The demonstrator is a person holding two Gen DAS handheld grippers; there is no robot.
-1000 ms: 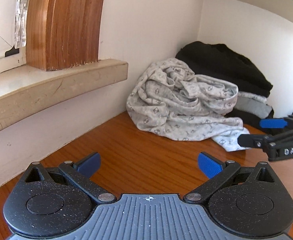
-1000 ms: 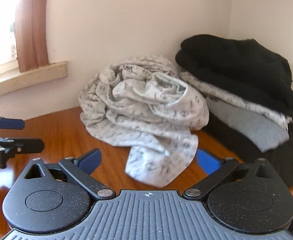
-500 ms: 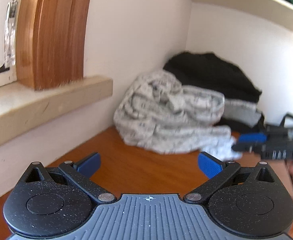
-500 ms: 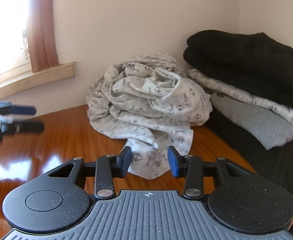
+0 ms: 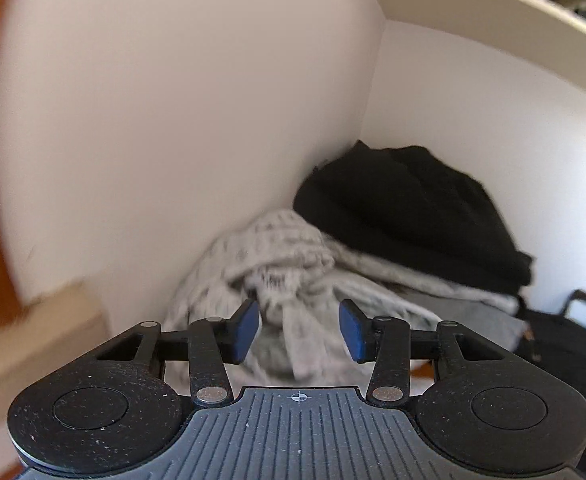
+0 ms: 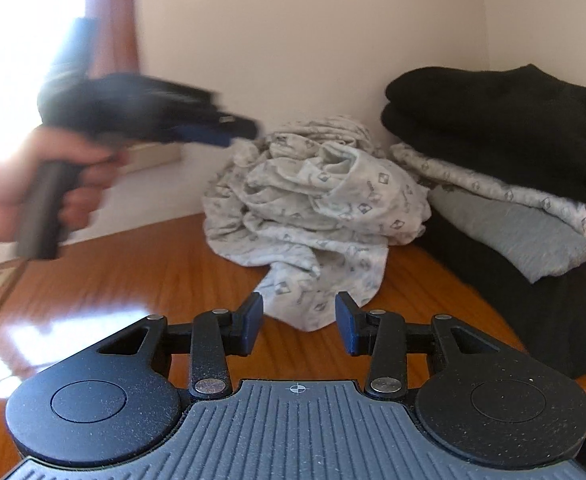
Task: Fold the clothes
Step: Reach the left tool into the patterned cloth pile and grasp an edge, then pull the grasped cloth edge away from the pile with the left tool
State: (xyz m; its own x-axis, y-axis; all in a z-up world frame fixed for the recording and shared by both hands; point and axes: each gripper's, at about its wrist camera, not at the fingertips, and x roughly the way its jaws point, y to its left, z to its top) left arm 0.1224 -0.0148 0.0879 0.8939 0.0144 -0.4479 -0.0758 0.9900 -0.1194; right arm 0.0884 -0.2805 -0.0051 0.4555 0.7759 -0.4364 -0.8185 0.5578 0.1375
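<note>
Cloth, blurred in the left wrist view: the crumpled patterned garment (image 5: 277, 276) lies against the wall, ahead of the left claw (image 5: 299, 330), which is partly open and empty. Right wrist view: the right claw (image 6: 297, 326), half-open and empty, faces its soft, light hem on the bench (image 6: 141, 276); I would pinch there. The folded stack (image 6: 505, 184) crowds its right side.

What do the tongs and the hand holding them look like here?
Both tongs, left and right, share one build: black speckled plastic, two round discs, silver pivot pins, blue pads, a grey ribbed centre with a crosshair mark. The left hand is bare, no sleeve visible, on a dark handle. No cables visible.
</note>
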